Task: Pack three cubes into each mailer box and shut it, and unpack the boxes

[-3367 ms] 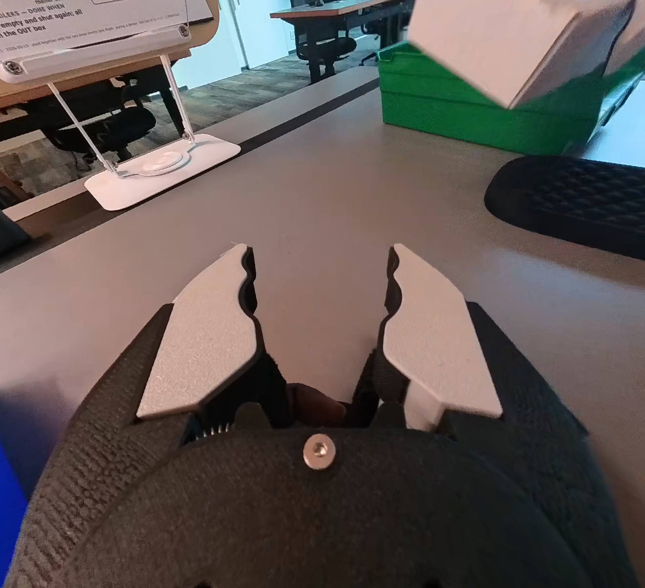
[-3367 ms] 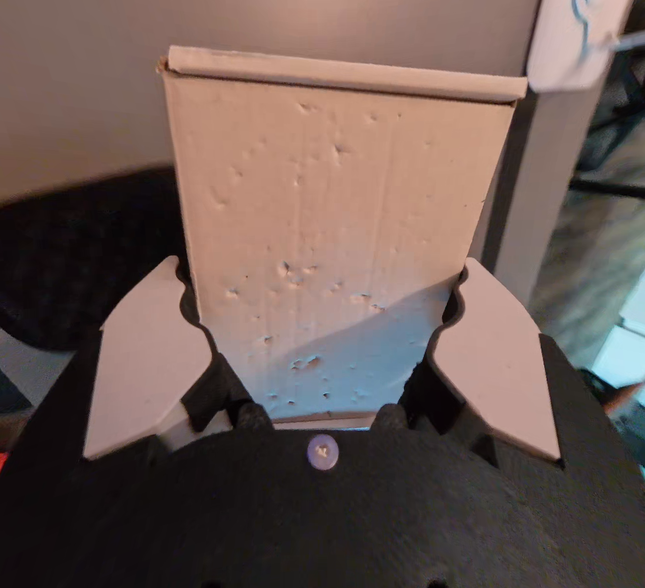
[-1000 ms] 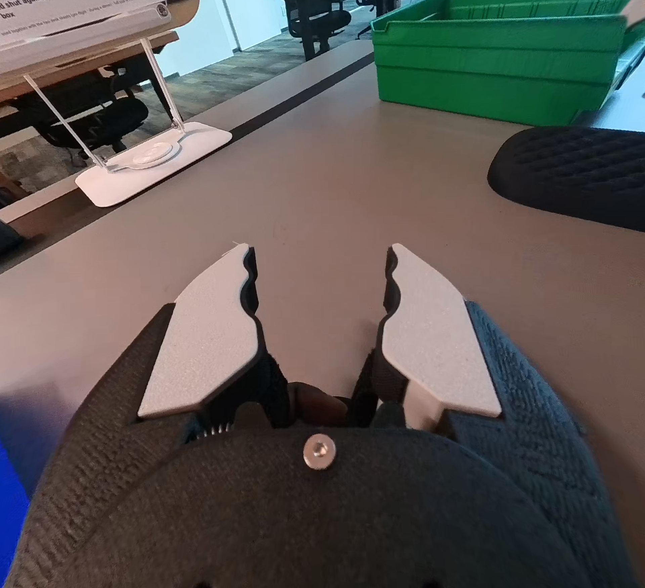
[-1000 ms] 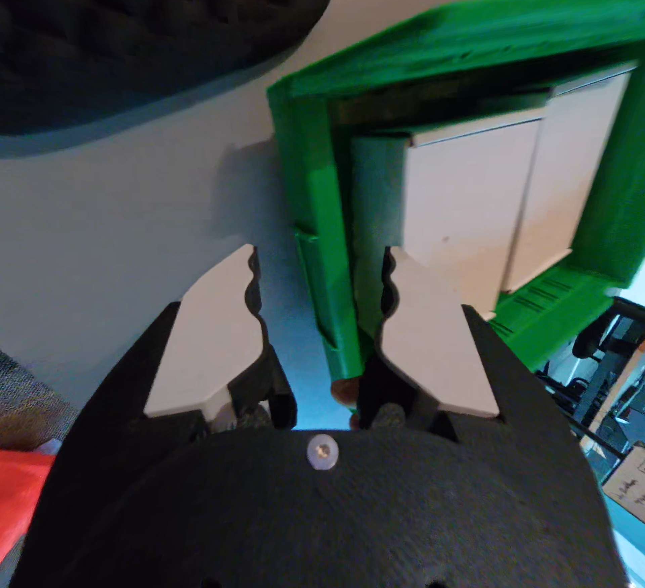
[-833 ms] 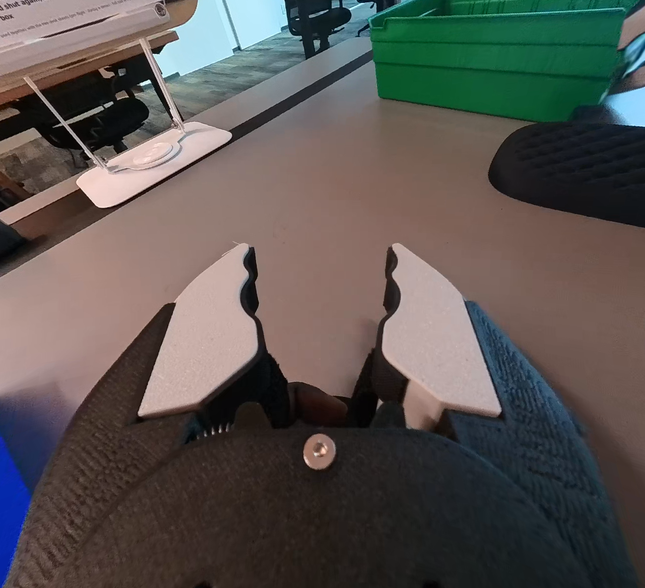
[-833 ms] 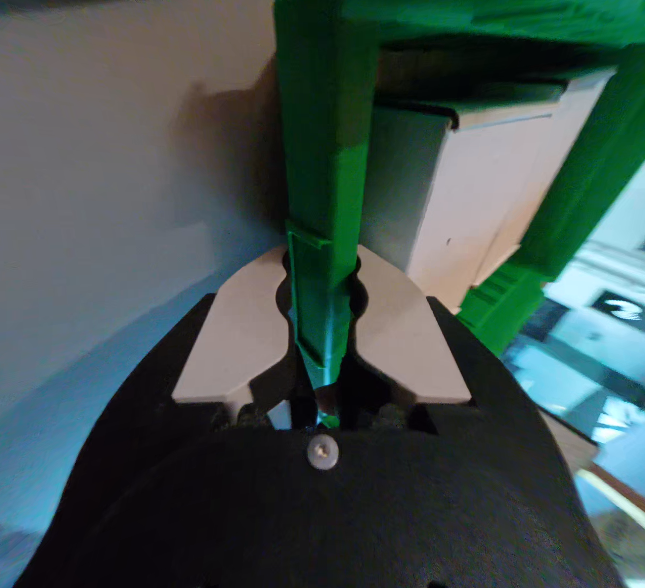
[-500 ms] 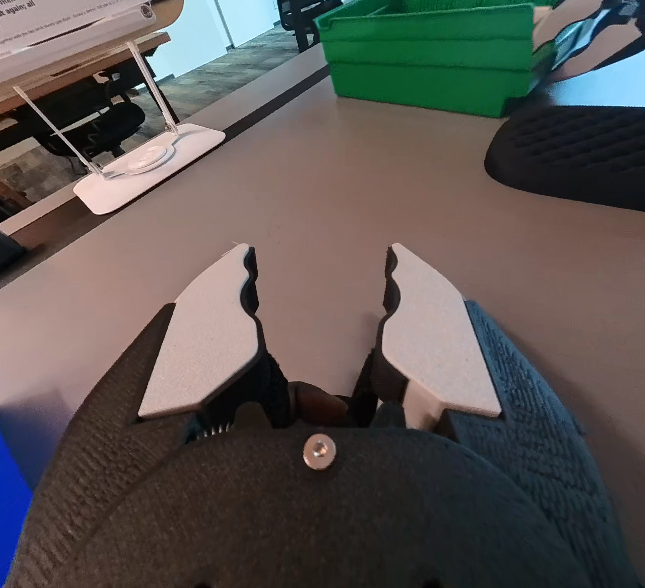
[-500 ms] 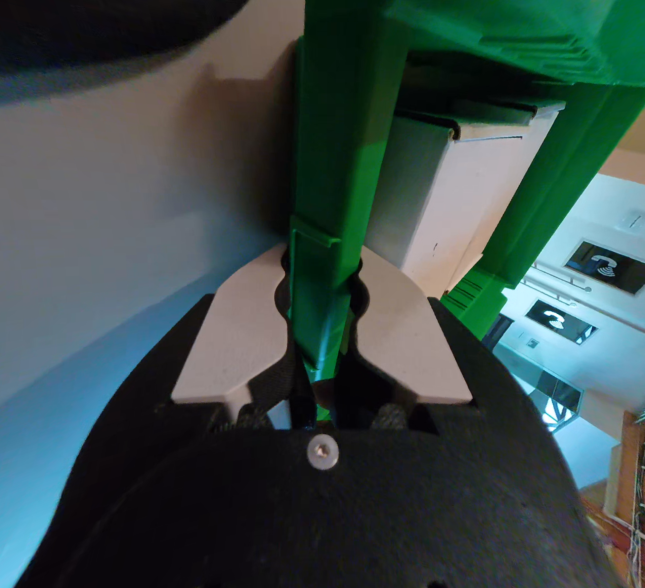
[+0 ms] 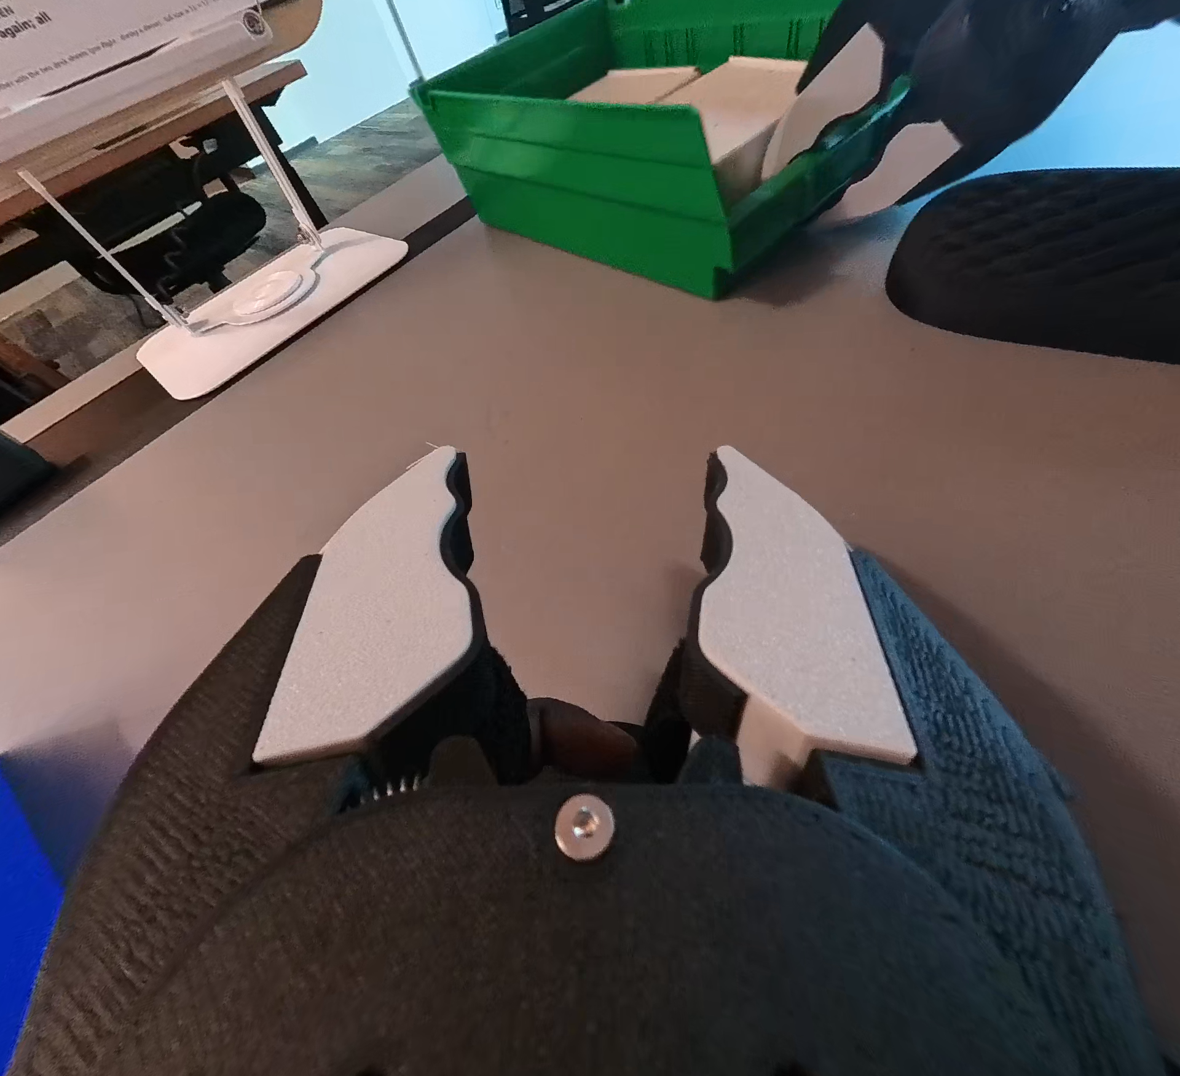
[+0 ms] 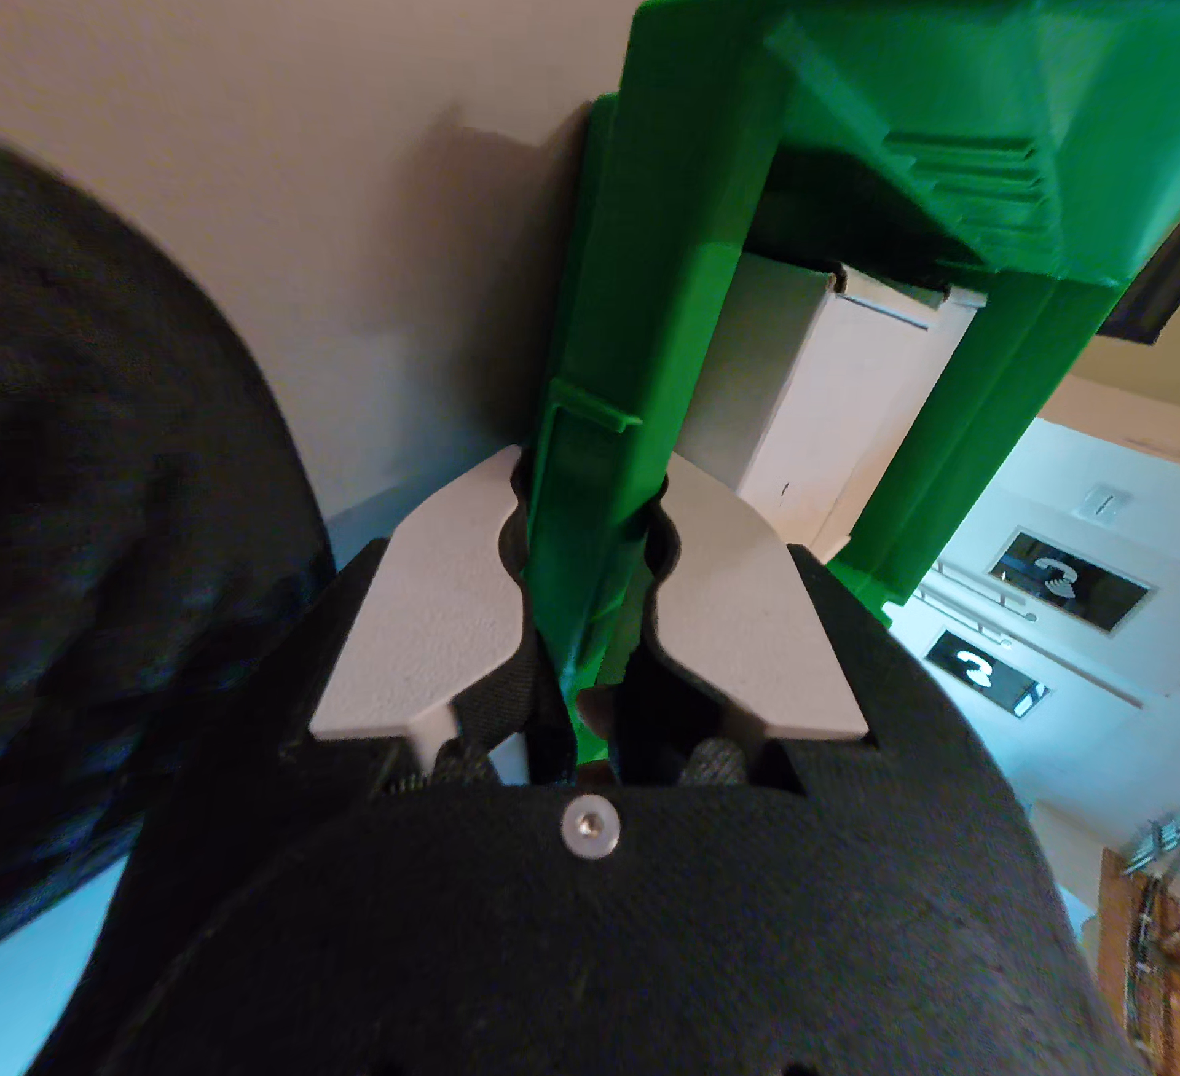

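Once the right gripper (image 10: pixel 590 534) had let go of the white box and pinched the wall of the green bin (image 9: pixel 594 177), the bin slid nearer across the table (image 9: pixel 574 394) and tilted. Two shut boxes (image 9: pixel 677 88) lay side by side inside it. The left gripper (image 9: pixel 584 509) stayed spread and empty above the bare table. No cubes showed, so this was probably the bins being swapped.

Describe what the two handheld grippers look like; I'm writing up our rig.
Both match: the left gripper and right gripper have rough-textured black bodies, a silver screw at centre, and two pale grey fingers with wavy black inner pads. No cables or sleeves show.
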`<state>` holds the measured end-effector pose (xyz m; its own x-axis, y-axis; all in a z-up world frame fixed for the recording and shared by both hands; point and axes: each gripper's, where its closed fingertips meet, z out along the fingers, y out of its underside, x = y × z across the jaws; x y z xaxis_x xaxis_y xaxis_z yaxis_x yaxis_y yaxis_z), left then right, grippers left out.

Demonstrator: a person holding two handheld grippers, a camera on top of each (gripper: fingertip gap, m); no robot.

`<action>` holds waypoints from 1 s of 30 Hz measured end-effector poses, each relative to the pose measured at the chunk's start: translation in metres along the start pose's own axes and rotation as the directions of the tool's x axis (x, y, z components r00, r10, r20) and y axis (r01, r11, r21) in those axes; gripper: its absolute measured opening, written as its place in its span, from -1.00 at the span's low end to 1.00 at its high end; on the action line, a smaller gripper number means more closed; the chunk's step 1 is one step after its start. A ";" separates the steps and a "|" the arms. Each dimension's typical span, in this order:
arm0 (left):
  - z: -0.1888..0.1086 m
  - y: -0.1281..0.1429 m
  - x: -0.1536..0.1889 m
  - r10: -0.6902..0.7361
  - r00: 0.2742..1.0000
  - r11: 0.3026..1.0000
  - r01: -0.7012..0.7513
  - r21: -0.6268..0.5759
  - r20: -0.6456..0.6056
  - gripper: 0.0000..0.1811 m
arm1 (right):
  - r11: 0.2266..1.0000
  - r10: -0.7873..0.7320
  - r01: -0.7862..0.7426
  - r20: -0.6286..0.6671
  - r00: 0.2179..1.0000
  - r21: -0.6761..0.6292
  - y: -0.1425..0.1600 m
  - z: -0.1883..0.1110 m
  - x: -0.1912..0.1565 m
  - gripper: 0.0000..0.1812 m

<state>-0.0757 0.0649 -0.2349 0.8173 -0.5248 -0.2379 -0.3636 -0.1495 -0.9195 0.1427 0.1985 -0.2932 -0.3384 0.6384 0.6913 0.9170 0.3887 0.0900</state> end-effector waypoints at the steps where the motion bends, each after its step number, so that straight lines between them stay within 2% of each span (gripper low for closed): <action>1: 0.000 0.000 0.000 -0.002 1.000 1.000 0.002 0.003 0.001 -0.22 | 1.000 -0.012 0.012 0.002 1.000 0.014 -0.010 0.001 0.002 -0.62; 10: -0.001 -0.001 0.000 -0.002 1.000 1.000 0.002 0.009 0.001 -0.22 | 0.992 -0.034 0.036 -0.021 0.999 0.125 -0.091 0.004 0.017 -0.61; 14: -0.001 -0.001 0.002 0.009 1.000 1.000 -0.009 0.009 -0.005 -0.22 | 0.983 -0.054 0.071 -0.103 0.993 0.172 -0.121 0.003 0.024 -0.58; 17: 0.000 -0.001 0.007 0.036 0.999 0.999 -0.036 0.010 -0.025 -0.22 | 0.940 0.045 0.054 -0.279 0.959 0.338 -0.157 -0.004 0.039 -0.61; 19: 0.000 -0.001 0.011 0.068 0.997 0.998 -0.068 0.004 -0.038 -0.22 | 0.903 0.100 0.048 -0.317 0.943 0.426 -0.166 -0.017 0.042 -0.55; 21: 0.002 0.001 0.016 0.110 0.993 0.994 -0.111 -0.008 -0.052 -0.22 | 0.845 0.236 -0.047 -0.291 0.927 0.533 -0.163 -0.036 0.053 -0.38; 23: 0.005 0.004 0.021 0.167 0.984 0.985 -0.169 -0.028 -0.057 -0.22 | 0.701 0.424 -0.196 -0.179 0.888 0.686 -0.155 -0.062 0.067 -0.25; 26: 0.015 0.011 0.027 0.282 0.958 0.955 -0.286 -0.074 -0.056 -0.22 | 0.323 0.675 -0.337 0.035 0.737 0.884 -0.128 -0.110 0.087 -0.20; 28: 0.027 0.007 0.032 0.387 0.921 0.919 -0.389 -0.067 -0.047 -0.22 | 0.070 0.758 -0.354 0.181 0.627 0.932 -0.103 -0.137 0.093 -0.18; 30: 0.041 -0.004 0.043 0.469 0.881 0.882 -0.471 -0.018 -0.063 -0.23 | -0.119 0.797 -0.364 0.307 0.520 0.924 -0.079 -0.151 0.098 -0.16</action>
<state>-0.0205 0.0776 -0.2540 0.5216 -0.5850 -0.6211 -0.7133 0.1004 -0.6937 0.0692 0.1300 -0.1244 0.4896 0.8460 0.2111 -0.1808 0.3353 -0.9246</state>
